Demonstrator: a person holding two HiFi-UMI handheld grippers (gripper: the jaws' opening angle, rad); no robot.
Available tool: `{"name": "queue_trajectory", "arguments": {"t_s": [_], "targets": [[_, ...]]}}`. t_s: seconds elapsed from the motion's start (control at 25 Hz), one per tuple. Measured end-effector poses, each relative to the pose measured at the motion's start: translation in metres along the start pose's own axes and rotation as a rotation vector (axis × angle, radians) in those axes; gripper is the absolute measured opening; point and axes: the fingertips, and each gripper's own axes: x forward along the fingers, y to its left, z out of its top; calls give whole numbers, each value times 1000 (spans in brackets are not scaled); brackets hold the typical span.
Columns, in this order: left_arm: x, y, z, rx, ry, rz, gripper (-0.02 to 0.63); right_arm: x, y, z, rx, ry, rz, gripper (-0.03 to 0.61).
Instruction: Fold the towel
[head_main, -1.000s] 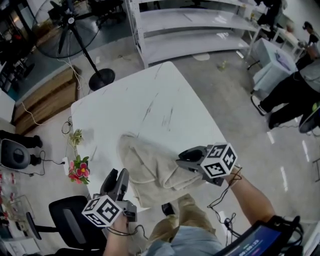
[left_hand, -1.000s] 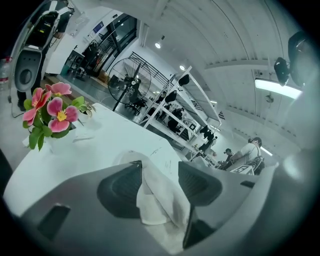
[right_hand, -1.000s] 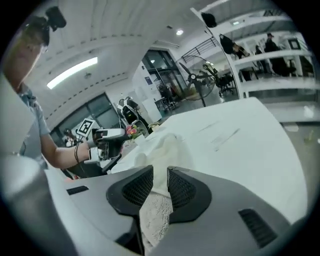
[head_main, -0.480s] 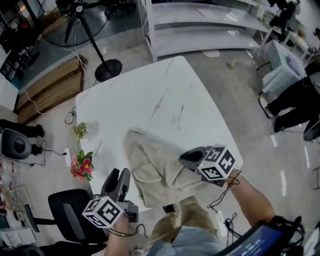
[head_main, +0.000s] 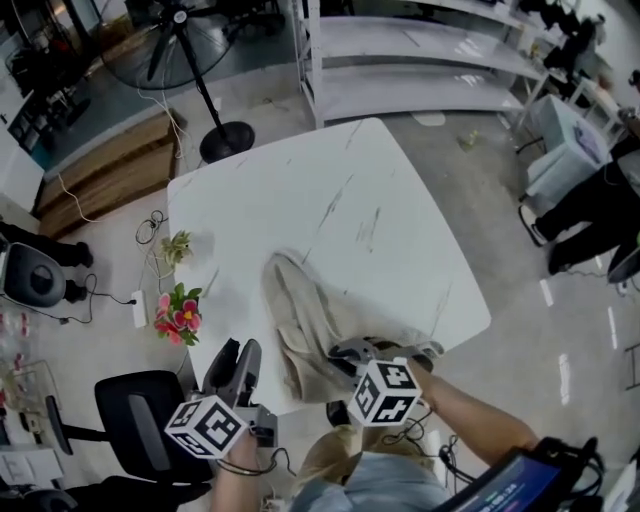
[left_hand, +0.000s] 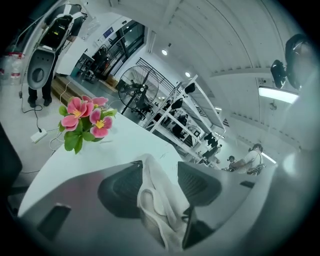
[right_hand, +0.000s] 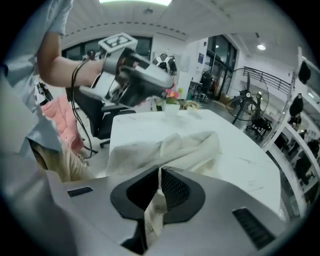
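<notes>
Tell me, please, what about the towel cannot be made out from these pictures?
- Which part of the towel the right gripper pinches: head view, the gripper covers it; right gripper view, only a strip shows between the fingers.
- Towel's near edge: head view, hidden by the marker cube.

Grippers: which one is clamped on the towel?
The right gripper: its jaws have just been closing and pinch the towel edge; the left gripper has jaws apart, gripping nothing.

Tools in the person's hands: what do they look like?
The left tool and right tool are grey bodies with dark, textured pads. Each carries a white cube printed with black square markers. Thin black cables loop at the wrists.
</notes>
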Motion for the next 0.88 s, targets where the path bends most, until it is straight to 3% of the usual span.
{"name": "queue_trajectory", "arguments": {"t_s": [0.12, 0.24, 0.36, 0.52, 0.68, 0.88], "targets": [[-6, 8, -4, 0, 4, 11, 222, 23, 14, -19, -33, 54, -16, 37], [-9, 10, -7, 0, 11, 17, 222, 17, 15, -15, 7, 13, 10, 56], [-7, 7, -8, 0, 10, 9, 222, -13, 7, 2, 115, -97, 79, 104], [-2, 2, -5, 5, 0, -9, 222, -45, -26, 5, 323, -232, 75, 92], [-2, 1, -4, 7, 0, -11, 222, -36, -47, -20, 430, -168, 22, 32], [-7, 2, -6, -1, 8, 7, 222, -10, -28, -33, 473, -53, 82, 87]]}}
